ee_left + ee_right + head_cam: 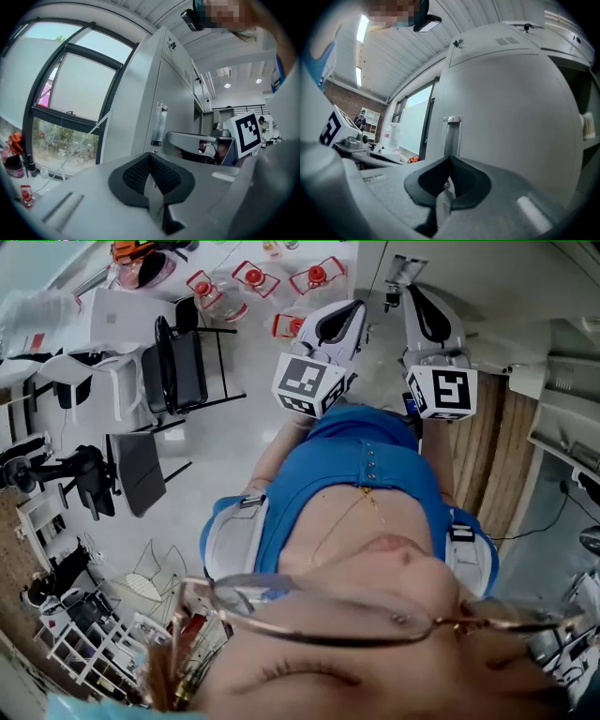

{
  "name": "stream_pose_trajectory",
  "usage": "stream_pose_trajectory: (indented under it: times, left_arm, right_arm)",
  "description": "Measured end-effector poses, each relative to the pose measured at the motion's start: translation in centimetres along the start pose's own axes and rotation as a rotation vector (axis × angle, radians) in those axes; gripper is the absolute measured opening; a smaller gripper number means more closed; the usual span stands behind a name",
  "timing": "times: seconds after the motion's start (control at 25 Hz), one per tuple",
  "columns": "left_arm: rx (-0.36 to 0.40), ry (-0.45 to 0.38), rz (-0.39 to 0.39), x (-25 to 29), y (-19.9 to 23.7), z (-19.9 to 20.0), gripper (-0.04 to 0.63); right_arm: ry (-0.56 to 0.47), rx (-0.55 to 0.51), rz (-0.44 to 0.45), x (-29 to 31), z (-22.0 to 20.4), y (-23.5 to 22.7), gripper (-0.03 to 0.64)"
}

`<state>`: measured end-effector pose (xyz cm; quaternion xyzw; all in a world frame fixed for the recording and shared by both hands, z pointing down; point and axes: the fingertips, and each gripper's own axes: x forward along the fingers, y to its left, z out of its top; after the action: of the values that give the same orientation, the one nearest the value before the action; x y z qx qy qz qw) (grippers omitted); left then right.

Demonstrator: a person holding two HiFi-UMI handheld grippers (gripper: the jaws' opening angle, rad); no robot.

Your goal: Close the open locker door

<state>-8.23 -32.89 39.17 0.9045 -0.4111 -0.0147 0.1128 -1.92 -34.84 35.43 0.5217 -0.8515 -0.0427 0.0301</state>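
A grey metal locker door [506, 117] with a vertical chrome handle [452, 136] fills the right gripper view. A dark opening [587, 93] shows past the door's right edge. My right gripper [450, 161] points at the handle from a short way off, jaws shut with nothing between them. The left gripper [150, 158] is also shut and empty, facing the locker's side [173, 103] and another handle [159, 124]. In the head view both grippers, left [339, 322] and right [427, 310], are held up side by side in front of the person's blue shirt.
A large window [75, 89] stands left of the lockers, with bottles on its sill [14, 159]. The head view shows black chairs [178, 367], a white table [56, 324], red stands [253, 277] on the floor and a wooden panel [487, 446] at the right.
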Motion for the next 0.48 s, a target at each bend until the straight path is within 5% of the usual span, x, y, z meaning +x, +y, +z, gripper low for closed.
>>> stream_pose_trajectory:
  times: [0.48]
  left_arm:
    - [0.020, 0.022, -0.001, 1.2, -3.6, -1.1, 0.000]
  right_arm:
    - [0.081, 0.026, 0.028, -2.8, -2.6, -0.4, 0.003]
